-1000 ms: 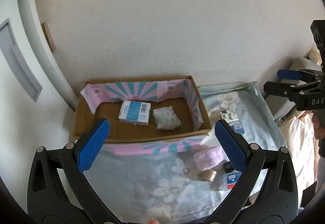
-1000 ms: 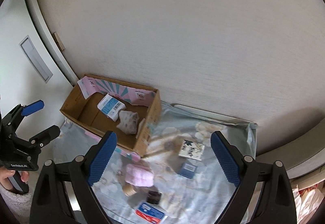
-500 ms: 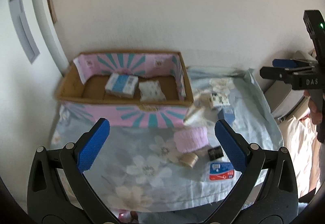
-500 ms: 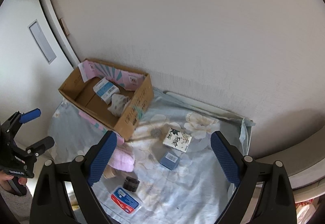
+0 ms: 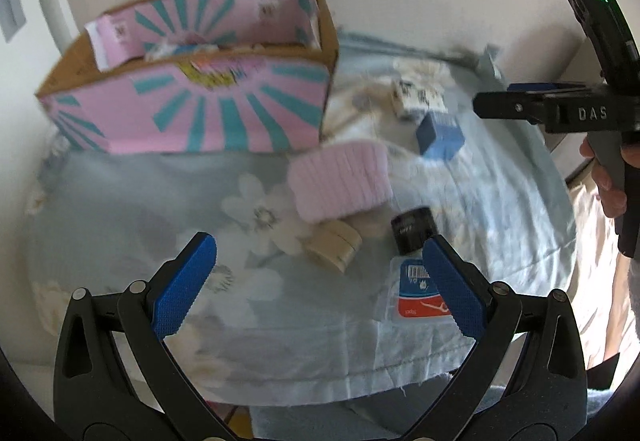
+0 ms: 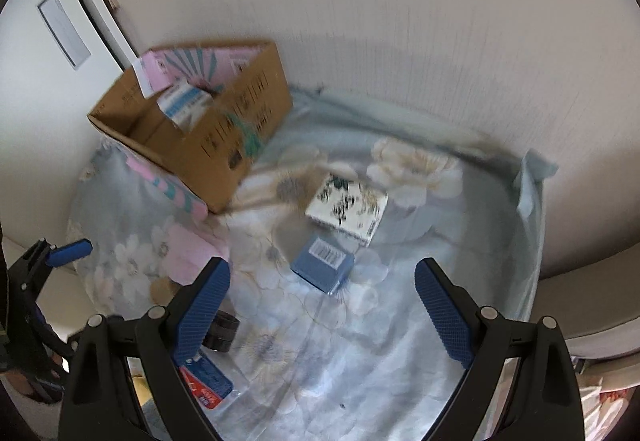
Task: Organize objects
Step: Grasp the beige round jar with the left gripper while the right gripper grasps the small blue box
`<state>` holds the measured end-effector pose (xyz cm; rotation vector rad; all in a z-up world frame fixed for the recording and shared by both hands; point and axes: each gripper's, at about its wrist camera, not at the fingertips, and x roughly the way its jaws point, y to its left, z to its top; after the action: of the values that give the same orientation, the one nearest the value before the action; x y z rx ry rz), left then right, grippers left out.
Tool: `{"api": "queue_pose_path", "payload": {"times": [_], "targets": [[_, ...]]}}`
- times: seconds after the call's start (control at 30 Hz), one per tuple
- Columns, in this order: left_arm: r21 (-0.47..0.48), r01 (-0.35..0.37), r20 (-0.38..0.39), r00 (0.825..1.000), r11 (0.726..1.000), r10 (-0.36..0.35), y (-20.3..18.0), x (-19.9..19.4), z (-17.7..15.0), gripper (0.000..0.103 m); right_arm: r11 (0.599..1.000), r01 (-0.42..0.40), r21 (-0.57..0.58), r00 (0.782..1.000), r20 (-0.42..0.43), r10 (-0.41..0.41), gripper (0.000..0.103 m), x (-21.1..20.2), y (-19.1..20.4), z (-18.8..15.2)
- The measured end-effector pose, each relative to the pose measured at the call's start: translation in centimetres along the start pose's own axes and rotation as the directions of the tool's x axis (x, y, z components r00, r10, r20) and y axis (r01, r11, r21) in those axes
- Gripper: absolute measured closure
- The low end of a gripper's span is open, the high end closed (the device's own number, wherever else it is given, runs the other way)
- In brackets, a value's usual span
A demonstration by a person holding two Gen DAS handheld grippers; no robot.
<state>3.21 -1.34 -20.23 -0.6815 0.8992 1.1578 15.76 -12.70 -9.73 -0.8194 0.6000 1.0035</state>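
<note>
A cardboard box (image 5: 208, 113) with pink and teal sides stands at the back left of a floral cloth (image 5: 128, 209); it also shows in the right wrist view (image 6: 224, 137), with a blue-white packet (image 6: 184, 105) inside. On the cloth lie a pink towel roll (image 5: 340, 181), a tan tape roll (image 5: 334, 245), a small bottle with a black cap (image 5: 414, 231), a blue box (image 6: 322, 267) and a white patterned box (image 6: 348, 209). My left gripper (image 5: 320, 277) is open and empty just above the tape roll. My right gripper (image 6: 322, 301) is open and empty above the blue box.
A white wall runs behind the cloth. A door frame (image 6: 96, 13) stands at the left. The cloth's front edge (image 5: 320, 381) drops off near me. The right gripper's body (image 5: 560, 109) shows at the right of the left wrist view.
Both grippers have dropped lower and closer to the cloth. The left one now hangs over the tape roll and bottle, the right one over the blue box. Both stayed open.
</note>
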Motion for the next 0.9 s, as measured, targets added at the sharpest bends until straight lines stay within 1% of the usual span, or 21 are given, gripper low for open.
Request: {"api": "queue_pose_path", "payload": {"times": [0.13,0.2,0.23,0.27,0.3,0.4,0.47,0.53,0.57,0.63,0.73,0.87,0.9], "targets": [[0.002,0.005,-0.004,1.0,1.0,-0.005,-0.3,2.0,-0.9,0.013,1.0,0.008,0.022,1.0,-0.015,-0.007,0.011,2.4,-0.3,-1.0],[0.003,0.004,0.005,1.0,1.0,-0.004,-0.2,2.8,-1.2,0.016,0.999,0.011,0.039,1.0,-0.021,-0.01,0.011,3.5,-0.6,-1.3],[0.026,0.009,0.006,1.0,1.0,-0.01,-0.2,3.1,-1.2,0.019,0.997,0.02,0.068,0.999,-0.033,-0.018,0.011,3.9,-0.6,-1.4],[0.029,0.007,0.007,1.0,1.0,-0.007,-0.3,3.4,-1.3,0.021,0.997,0.02,0.075,0.999,-0.033,-0.018,0.011,4.4,-0.7,-1.6],[0.033,0.008,0.007,1.0,0.999,-0.009,-0.3,3.7,-1.4,0.024,0.997,0.021,0.079,0.999,-0.032,-0.019,0.011,4.7,-0.7,-1.7],[0.036,0.011,0.008,1.0,0.999,-0.011,-0.2,4.5,-1.6,0.028,0.996,0.042,0.074,0.999,-0.028,-0.04,0.012,5.6,-0.4,-1.9],[0.027,0.026,0.004,1.0,0.999,-0.027,0.2,4.9,-1.7,0.031,0.996,0.045,0.072,0.999,-0.029,-0.043,0.017,6.1,-0.3,-2.0],[0.023,0.039,0.009,0.999,0.999,-0.039,0.4,5.2,-2.0,0.035,0.996,0.043,0.083,0.999,-0.033,-0.04,0.02,6.5,-0.3,-2.0],[0.025,0.04,0.009,0.999,0.999,-0.04,0.4,5.3,-2.1,0.035,0.995,0.046,0.088,0.998,-0.035,-0.043,0.023,6.6,-0.3,-2.0],[0.028,0.034,0.011,0.999,0.999,-0.035,0.5,5.5,-2.2,0.039,0.995,0.05,0.086,0.998,-0.041,-0.047,0.028,6.9,-0.1,-2.0],[0.03,0.042,0.021,0.999,0.999,-0.043,0.5,5.5,-2.2,0.045,0.995,0.064,0.078,0.997,-0.051,-0.06,0.033,7.3,0.1,-1.9],[0.041,0.048,0.04,0.998,0.998,-0.049,0.3,5.4,-1.9,0.047,0.994,0.067,0.087,0.997,-0.054,-0.063,0.039,7.6,0.2,-1.9],[0.049,0.049,0.041,0.998,0.998,-0.051,0.2,5.5,-1.8,0.052,0.994,0.069,0.089,0.996,-0.054,-0.065,0.04,7.6,0.1,-1.8]]}}
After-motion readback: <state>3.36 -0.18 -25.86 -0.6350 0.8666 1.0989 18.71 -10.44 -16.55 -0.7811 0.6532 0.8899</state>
